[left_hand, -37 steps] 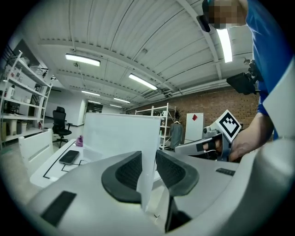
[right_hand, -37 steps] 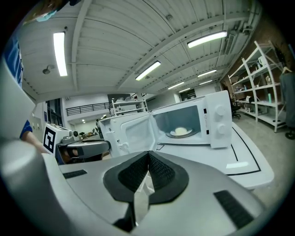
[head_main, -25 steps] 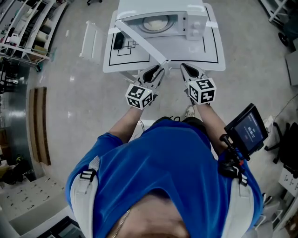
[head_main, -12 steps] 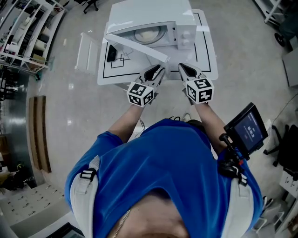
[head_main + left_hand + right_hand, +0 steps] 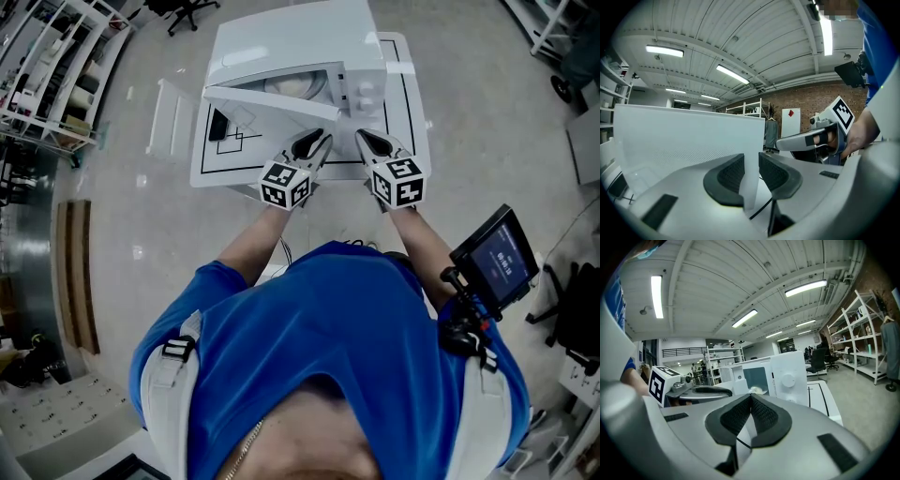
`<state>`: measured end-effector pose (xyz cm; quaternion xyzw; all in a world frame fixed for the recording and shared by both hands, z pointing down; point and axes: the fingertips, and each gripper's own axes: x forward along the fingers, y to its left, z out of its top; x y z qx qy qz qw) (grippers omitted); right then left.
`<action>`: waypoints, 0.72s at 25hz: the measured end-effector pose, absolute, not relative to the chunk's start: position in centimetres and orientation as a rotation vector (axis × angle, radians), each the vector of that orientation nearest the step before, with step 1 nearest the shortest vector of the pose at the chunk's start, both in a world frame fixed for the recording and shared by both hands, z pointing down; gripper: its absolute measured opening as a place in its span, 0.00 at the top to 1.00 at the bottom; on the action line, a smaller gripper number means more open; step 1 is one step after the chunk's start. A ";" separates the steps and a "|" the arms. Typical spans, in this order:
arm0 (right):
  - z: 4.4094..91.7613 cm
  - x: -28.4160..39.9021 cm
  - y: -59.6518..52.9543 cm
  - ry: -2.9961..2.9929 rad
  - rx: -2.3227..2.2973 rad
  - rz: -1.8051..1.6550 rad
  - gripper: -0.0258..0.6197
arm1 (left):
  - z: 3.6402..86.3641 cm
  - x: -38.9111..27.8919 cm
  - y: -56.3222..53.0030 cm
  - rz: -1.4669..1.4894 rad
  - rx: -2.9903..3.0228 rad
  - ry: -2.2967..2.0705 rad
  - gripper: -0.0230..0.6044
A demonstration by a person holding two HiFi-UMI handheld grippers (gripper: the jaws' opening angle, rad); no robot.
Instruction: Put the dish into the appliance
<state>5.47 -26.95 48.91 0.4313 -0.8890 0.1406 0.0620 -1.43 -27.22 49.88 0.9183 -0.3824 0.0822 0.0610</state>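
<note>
Your left gripper (image 5: 319, 139) is clamped on the free edge of the white microwave's flat white door (image 5: 267, 101). In the left gripper view the thin panel stands upright between the two dark ribbed pads, and they seem to press on both of its faces, though contact on the right-hand pad is hard to confirm. The door stands partly open, angled across the front of the white box-shaped microwave oven (image 5: 309, 37) on the white table with black line markings (image 5: 417, 112). The pale round dish (image 5: 756, 390) lies inside the oven cavity. Your right gripper (image 5: 361, 137) hangs just beside the left, tips together on nothing, pointing at the oven's control panel.
</note>
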 end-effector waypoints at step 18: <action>49.3 6.8 -34.1 -2.707 1.232 0.421 0.96 | 50.0 1.7 -35.9 0.246 2.727 -1.224 0.80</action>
